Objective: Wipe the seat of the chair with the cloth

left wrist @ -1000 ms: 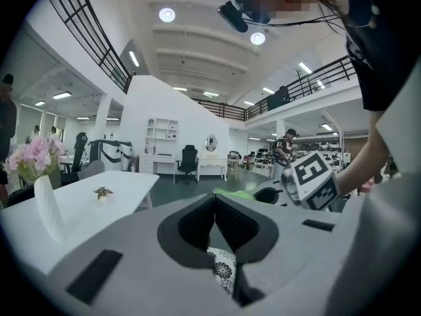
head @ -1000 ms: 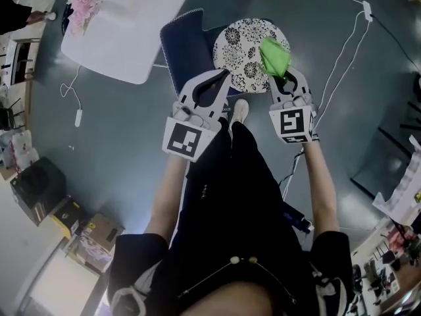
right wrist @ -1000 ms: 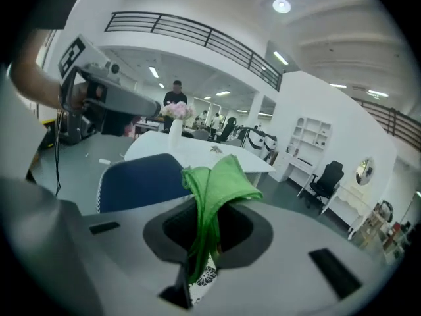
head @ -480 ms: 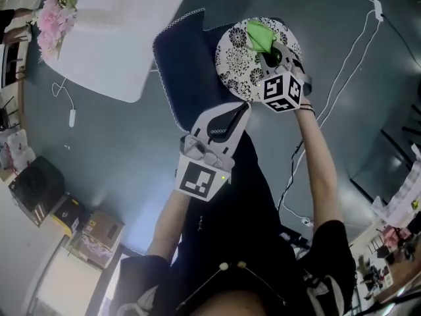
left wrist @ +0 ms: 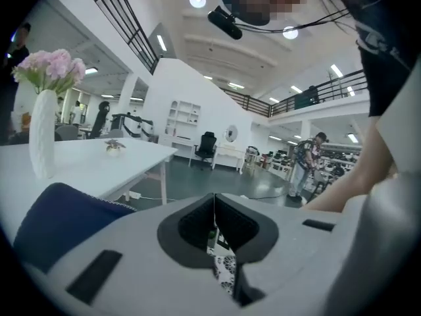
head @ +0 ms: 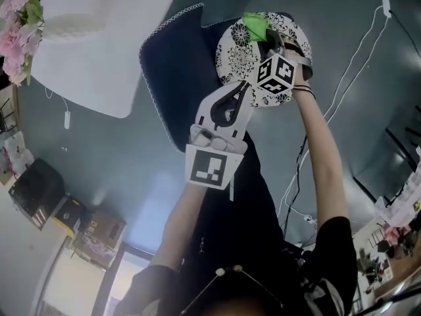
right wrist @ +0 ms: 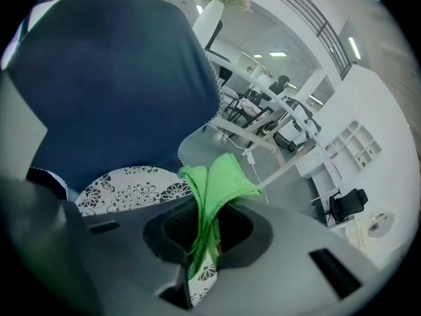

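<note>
A large open-plan office — white desks (left wrist: 99,163), a black swivel chair (left wrist: 206,147), a railed mezzanine (left wrist: 309,99) overhead.

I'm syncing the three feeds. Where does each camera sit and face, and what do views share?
Head view: on the head, facing steeply down at the seat; both arms, left gripper and right gripper show.
Left gripper view: on that gripper, facing past its shut jaws toward the table and vase; an arm shows.
Right gripper view: on that gripper, facing backrest and seat; jaws grip the cloth.
Shared: the seat, in all three.
</note>
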Available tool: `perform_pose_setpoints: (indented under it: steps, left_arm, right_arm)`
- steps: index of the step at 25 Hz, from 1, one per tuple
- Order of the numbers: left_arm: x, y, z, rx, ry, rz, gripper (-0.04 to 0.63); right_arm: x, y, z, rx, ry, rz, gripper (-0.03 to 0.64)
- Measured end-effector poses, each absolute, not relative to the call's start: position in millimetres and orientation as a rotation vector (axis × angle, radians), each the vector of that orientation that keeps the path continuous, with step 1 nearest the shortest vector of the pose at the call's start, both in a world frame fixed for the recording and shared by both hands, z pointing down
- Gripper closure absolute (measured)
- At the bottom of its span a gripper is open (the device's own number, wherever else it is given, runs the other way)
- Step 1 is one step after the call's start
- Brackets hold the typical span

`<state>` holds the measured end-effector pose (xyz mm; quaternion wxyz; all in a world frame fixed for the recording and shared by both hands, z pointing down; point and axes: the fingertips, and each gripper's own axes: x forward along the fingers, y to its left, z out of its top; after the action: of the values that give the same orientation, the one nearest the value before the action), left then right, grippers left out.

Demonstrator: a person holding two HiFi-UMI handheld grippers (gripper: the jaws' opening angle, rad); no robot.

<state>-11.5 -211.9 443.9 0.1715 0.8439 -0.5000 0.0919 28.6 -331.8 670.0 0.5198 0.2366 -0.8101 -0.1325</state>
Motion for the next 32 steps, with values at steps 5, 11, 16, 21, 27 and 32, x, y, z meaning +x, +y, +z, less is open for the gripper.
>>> perform_pose_setpoints:
  steps: [5,11,16,21,27,32]
  left_arm:
    - [-32.2,-255.0,460.3,2.315,-1.555,0.190,0.589]
    - [-43.8,-254.5,461.6,2.364,-1.530,0.200,0.589]
    - [-42.5,-243.8,472.9,2.432,-1.481,0.267,0.589]
    - [-38.4,-242.0,489.4,2.434,-1.454,0.329,0.589]
    - [-39.5,-246.9,488.8,2.411,-1.472,0.308,0.590]
    - [-45.1,-251.2,487.6,2.380,-1.511,0.282,0.590]
  right_arm:
    - [36.8,-332.0,726.1,0.500,-1.885,-0.298,0.566]
    - [37.5,-342.8,763.5,0.533,-1.830,-0.323,0.566]
    - [30.7,-355.1,788.4,0.534,-1.806,-0.311,0.566]
    - [22.3,-331.2,804.6,0.406,-1.806,-0.354,0.566]
    - [19.3,-274.2,812.3,0.235,-1.822,-0.347,0.566]
    - [22.7,-218.2,818.9,0.116,-1.846,-0.314,0.566]
